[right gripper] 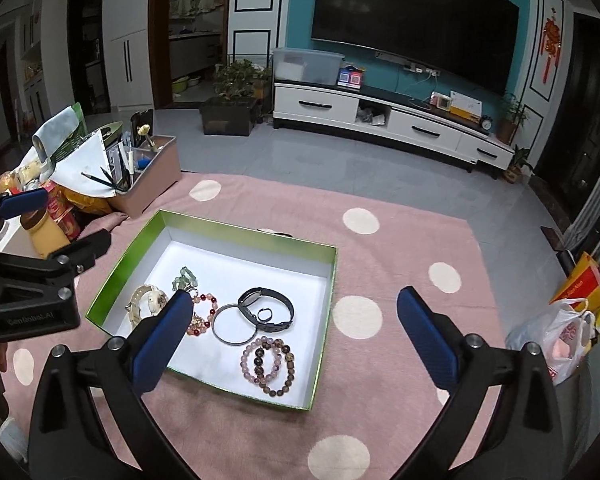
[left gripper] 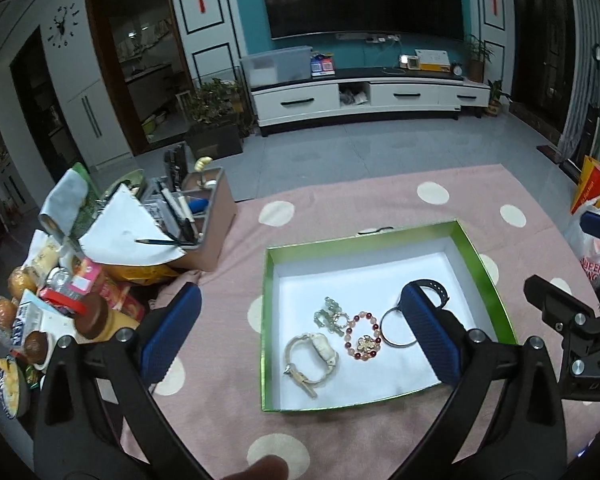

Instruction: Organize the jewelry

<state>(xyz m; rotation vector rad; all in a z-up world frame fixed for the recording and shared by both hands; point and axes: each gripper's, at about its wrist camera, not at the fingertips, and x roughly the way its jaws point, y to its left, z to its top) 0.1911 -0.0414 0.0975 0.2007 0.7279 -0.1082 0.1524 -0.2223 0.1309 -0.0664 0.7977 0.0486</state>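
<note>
A green box with a white inside lies on the pink dotted cloth. In it lie a cream watch, a green bead bracelet, a red-and-pink bead bracelet, a silver bangle, a black band and two bead bracelets. My left gripper is open and empty above the box's near left part. My right gripper is open and empty above the box's near right part.
A beige organizer with pens and papers stands at the table's far left. Snack packets and jars crowd the left edge. Plastic bags sit at the right, off the table.
</note>
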